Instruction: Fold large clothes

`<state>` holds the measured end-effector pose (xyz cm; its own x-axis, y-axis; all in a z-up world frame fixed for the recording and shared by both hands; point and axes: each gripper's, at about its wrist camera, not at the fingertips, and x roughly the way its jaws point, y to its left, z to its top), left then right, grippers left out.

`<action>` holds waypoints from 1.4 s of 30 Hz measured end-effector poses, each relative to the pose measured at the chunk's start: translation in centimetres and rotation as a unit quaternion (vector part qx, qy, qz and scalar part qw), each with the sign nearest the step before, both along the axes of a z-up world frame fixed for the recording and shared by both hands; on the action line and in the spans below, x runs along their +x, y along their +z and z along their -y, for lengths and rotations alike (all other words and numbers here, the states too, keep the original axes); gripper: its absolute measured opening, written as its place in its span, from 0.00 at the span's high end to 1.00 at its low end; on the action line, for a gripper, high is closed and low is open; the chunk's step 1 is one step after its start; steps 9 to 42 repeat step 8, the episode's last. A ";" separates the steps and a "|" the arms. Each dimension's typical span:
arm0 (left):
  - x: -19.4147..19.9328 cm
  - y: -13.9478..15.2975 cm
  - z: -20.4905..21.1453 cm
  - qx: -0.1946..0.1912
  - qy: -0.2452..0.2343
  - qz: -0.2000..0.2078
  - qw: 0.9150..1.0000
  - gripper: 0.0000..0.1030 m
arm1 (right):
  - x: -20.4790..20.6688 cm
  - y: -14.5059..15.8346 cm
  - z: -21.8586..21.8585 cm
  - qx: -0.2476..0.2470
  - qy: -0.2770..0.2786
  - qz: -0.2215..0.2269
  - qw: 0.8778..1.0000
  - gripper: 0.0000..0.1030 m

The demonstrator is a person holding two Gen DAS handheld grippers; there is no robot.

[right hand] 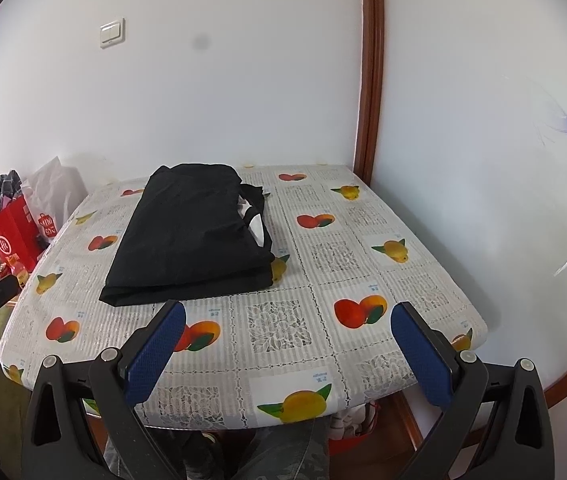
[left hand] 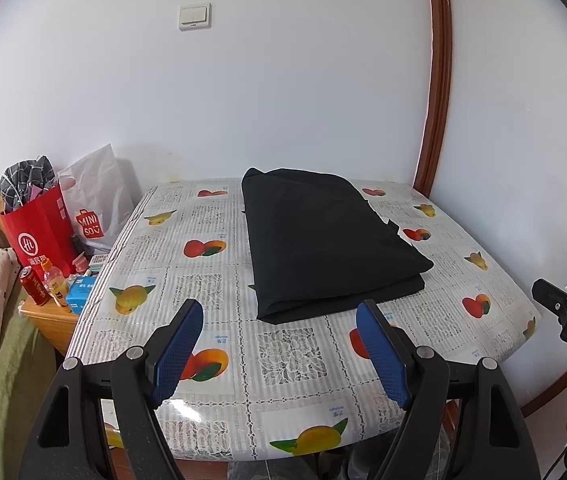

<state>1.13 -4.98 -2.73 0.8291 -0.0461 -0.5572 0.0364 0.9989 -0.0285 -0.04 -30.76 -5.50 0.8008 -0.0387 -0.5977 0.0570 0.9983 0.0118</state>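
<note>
- The black garment [left hand: 331, 240] is seen lying on the counter [left hand: 291, 360], already folded into a thick rectangular stack, toward the far side near the wall.
- The left tongs [left hand: 279, 354] are held wide apart above the near edge of the counter, with nothing between the pads; the garment lies beyond them, untouched.
- The right tongs [right hand: 289, 350] are likewise spread wide and empty, short of the garment's near edge.
- The folding is judged to be nearly or fully finished. If another fold is wanted, the near corners of the stack should be pinched through all layers at once and lifted together, so that the layers are not dragged askew.
- In the right wrist view, a white patch [right hand: 257, 226] is shown at the garment's right edge, where the layers gape slightly; this is barely visible from the left.
- In the left wrist view, a red bag [left hand: 39, 236], a can and a bottle are shown more clearly beside the counter, and the right tongs are glimpsed at the frame's edge.
</note>
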 end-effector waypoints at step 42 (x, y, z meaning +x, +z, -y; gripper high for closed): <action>0.5 -0.1 -0.2 -0.007 -0.003 -0.002 1.000 0.23 | 0.4 0.1 -0.3 0.002 0.004 -0.002 1.000 0.02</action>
